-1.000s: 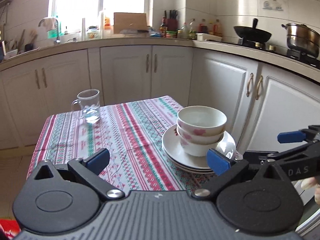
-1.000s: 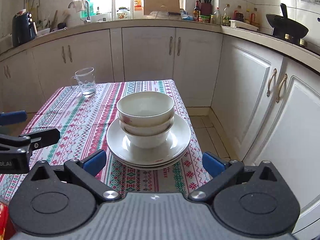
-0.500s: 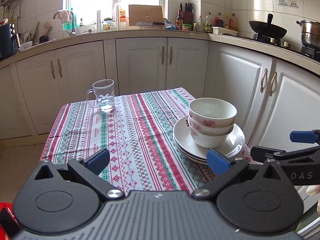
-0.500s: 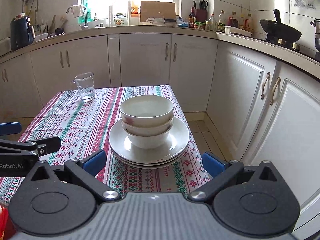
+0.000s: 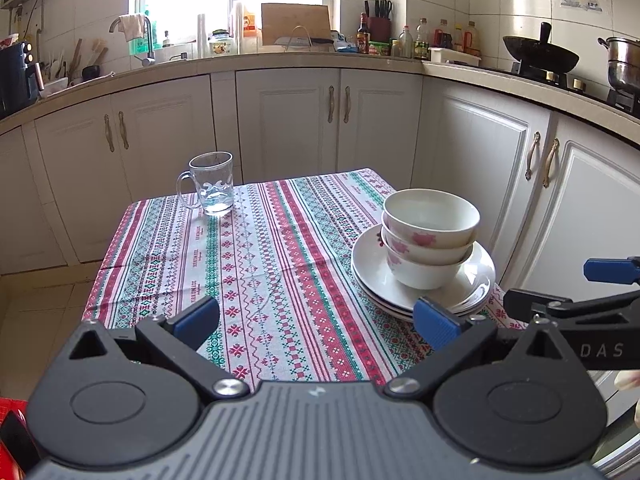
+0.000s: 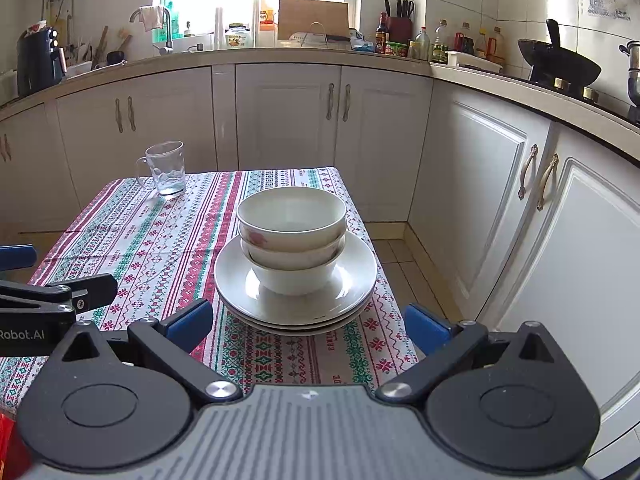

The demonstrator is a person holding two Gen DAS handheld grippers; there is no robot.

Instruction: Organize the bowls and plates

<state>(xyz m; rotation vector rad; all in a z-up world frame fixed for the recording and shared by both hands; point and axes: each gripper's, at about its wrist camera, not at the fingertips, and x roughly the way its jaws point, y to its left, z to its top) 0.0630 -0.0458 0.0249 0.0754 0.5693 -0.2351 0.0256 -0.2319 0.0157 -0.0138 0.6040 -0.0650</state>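
Three white bowls with pink flowers (image 5: pixel 430 236) (image 6: pixel 292 236) sit nested on a stack of white plates (image 5: pixel 372 268) (image 6: pixel 236 280) near the right front of the striped tablecloth (image 5: pixel 256 264) (image 6: pixel 160 240). My left gripper (image 5: pixel 316 320) is open and empty, held back from the table's near edge, left of the stack. My right gripper (image 6: pixel 308 326) is open and empty, in front of the plates and apart from them. Each gripper shows at the edge of the other's view.
A glass mug (image 5: pixel 210 188) (image 6: pixel 164 170) stands at the table's far left. White cabinets (image 5: pixel 332 120) and a cluttered counter run behind and along the right. A black wok (image 5: pixel 540 54) and a steel pot (image 5: pixel 622 64) sit on the stove.
Both grippers have drawn back and risen a little from the table, so the stack looks farther away. The left view has swung to the right. Bowls and plates have not moved.
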